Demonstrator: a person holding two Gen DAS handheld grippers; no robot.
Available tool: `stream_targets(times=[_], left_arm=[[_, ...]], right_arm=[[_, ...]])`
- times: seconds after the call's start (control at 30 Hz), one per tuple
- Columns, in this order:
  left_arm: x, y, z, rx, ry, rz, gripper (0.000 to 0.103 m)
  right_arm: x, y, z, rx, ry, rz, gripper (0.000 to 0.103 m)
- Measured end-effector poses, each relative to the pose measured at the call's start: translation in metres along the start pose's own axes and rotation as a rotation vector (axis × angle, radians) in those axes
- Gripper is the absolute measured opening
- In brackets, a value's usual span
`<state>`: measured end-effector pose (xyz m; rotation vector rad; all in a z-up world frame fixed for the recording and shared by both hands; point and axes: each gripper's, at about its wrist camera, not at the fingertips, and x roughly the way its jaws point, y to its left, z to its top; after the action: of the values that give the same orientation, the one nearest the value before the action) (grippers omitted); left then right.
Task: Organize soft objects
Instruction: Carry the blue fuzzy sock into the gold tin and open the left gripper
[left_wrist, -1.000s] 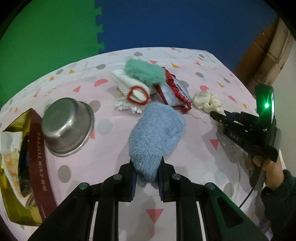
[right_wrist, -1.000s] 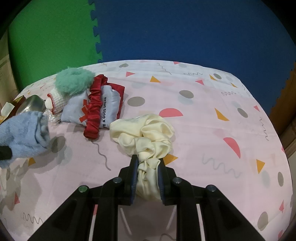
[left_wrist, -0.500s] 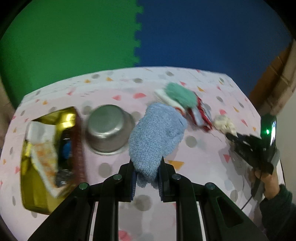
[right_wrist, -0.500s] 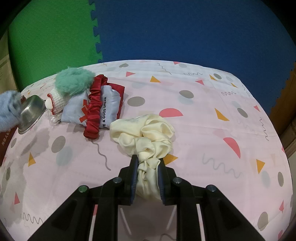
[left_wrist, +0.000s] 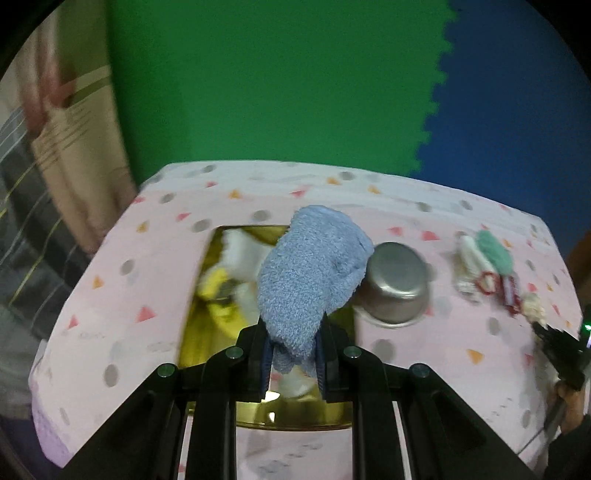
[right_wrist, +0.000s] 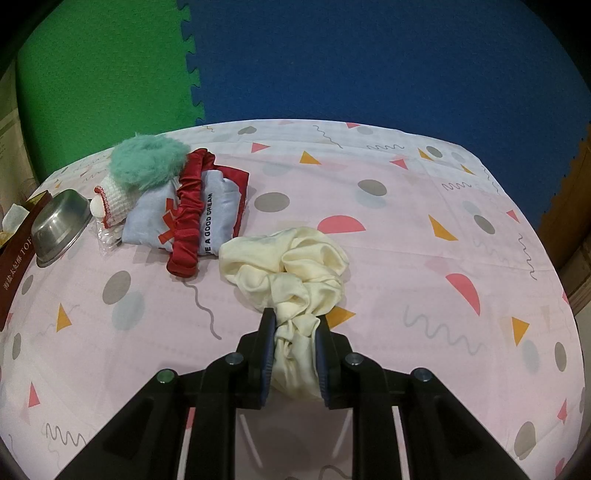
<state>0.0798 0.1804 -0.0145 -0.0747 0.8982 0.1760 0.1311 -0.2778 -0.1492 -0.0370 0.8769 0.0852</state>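
The blue fuzzy cloth (left_wrist: 314, 273) is pinched by its lower end in the left claw (left_wrist: 293, 360), closed tight on it, and hangs over the gold box (left_wrist: 207, 332) just ahead of the claw. Its floppy top leans toward the steel bowl (left_wrist: 397, 291) to the right, so a release here may drape it over the rim. The right claw (right_wrist: 294, 363) is clamped on the cream scrunchie (right_wrist: 288, 269), resting on the desk (right_wrist: 424, 229); lifting could snag loose folds.
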Motion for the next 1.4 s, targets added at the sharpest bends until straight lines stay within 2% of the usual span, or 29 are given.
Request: stream_targets(times=[0.13,0.4,0.6,1.03,1.4], left_arm=[[0.008,0.028,-0.008,-0.052,0.026,0.049,0.017],[0.035,0.061,-0.026,-0.156,0.082,0.069,0.017],[0.050,0.062,-0.038,-0.157,0.111,0.094,0.017],[0.065,0.057,-0.057,-0.126,0.172,0.098,0.018],[0.069,0.056,-0.059,-0.111,0.186,0.120,0.029]], right_arm=[[0.000,0.000,0.000,0.000,0.000,0.000,0.021],[0.000,0.000,0.000,-0.002,-0.001,-0.001,0.021],[0.000,0.001,0.000,-0.001,-0.001,-0.001,0.021],[0.000,0.000,0.000,-0.002,-0.002,-0.002,0.021],[0.000,0.001,0.000,-0.002,-0.002,-0.002,0.021]])
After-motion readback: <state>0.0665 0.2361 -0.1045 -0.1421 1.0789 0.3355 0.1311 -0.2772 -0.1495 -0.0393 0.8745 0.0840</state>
